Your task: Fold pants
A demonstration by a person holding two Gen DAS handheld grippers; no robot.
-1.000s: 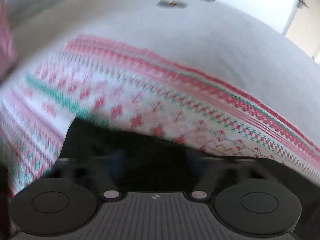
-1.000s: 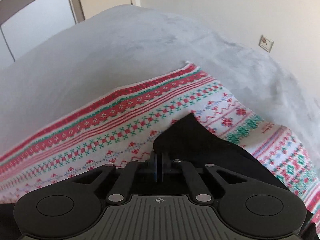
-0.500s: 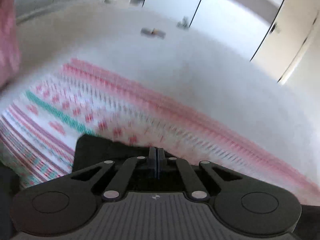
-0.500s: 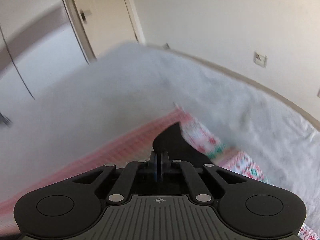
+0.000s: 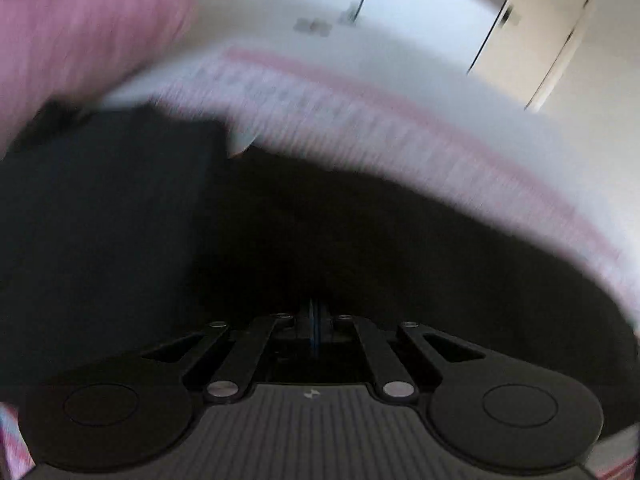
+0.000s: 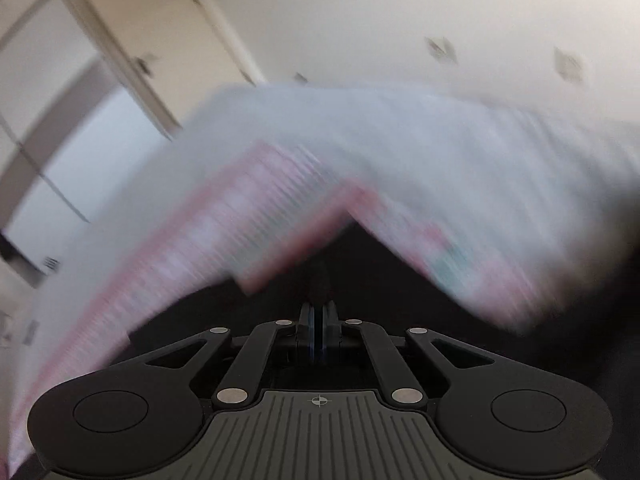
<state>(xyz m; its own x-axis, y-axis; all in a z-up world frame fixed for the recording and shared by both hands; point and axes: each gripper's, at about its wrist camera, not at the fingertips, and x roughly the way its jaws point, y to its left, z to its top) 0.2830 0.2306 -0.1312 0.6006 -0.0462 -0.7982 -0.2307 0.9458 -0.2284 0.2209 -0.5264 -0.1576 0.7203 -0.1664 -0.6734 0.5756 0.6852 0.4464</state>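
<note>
Your left wrist view looks forward over the left gripper [image 5: 315, 320], close above dark pants [image 5: 360, 240], facing cupboard doors [image 5: 532, 32]. Your right wrist view, over the right gripper [image 6: 319, 324], faces a wall [image 6: 360, 12]. Both views, blurred, share the patterned blanket [image 5: 400, 132] [image 6: 240, 220].

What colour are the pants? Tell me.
Black. The pants show best in the left wrist view, dark against the red-and-white patterned cloth.

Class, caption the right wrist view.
Shut right claw lifts black fabric pants above red-patterned white blanket, motion-blurred.
</note>
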